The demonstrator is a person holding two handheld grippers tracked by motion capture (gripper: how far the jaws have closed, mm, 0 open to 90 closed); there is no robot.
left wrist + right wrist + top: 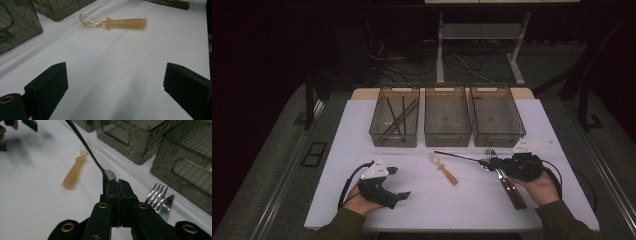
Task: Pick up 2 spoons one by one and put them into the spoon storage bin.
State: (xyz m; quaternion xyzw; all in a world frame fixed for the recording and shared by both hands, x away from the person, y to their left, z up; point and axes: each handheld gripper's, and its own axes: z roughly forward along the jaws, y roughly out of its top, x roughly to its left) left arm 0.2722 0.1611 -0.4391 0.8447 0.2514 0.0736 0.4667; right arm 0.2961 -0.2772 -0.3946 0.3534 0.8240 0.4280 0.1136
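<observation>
My right gripper (493,163) (118,187) is shut on the bowl end of a dark metal spoon (457,156) (88,148). The spoon's long thin handle points away to the left, lifted off the white table (422,210). A translucent orange plastic spoon (445,170) (120,23) (73,173) lies flat on the table between the two hands. My left gripper (399,183) (115,85) rests low at the front left, open, with bare table between its jaws, and it points towards the orange spoon.
Three smoky clear bins stand in a row at the back: the left bin (394,135) holds dark chopsticks, then the middle bin (447,136) and the right bin (498,137). Forks (155,192) and a knife (167,206) with wooden handles (514,192) lie under my right hand.
</observation>
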